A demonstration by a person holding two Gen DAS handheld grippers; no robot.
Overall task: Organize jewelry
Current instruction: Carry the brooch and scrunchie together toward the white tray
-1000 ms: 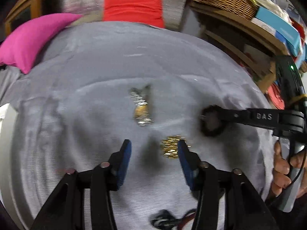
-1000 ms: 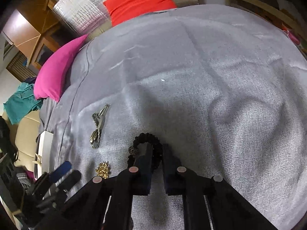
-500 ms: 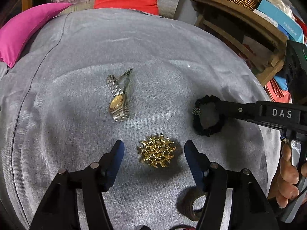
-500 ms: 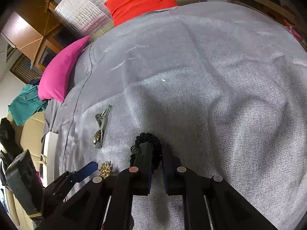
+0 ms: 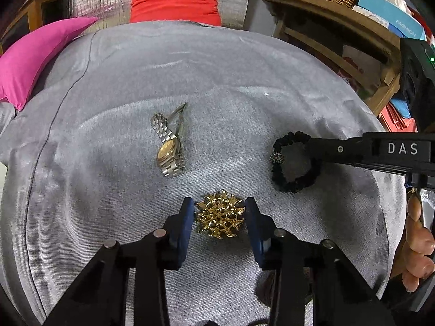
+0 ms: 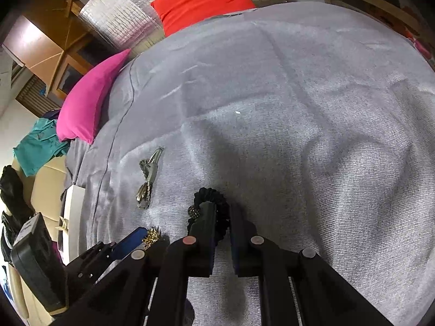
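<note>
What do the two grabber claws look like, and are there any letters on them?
Both are black, with bars joined by round silver rivets. The left gripper has blue pads on its fingertips. The right gripper looks black all over, and its side shows white letters "DAS". A bare hand holds its handle; no sleeve shows.

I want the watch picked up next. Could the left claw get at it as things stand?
Probably yes. The watch lies in the open on the grey cloth, ahead of the left claw, but the gold brooch sits between its open blue fingers.
</note>
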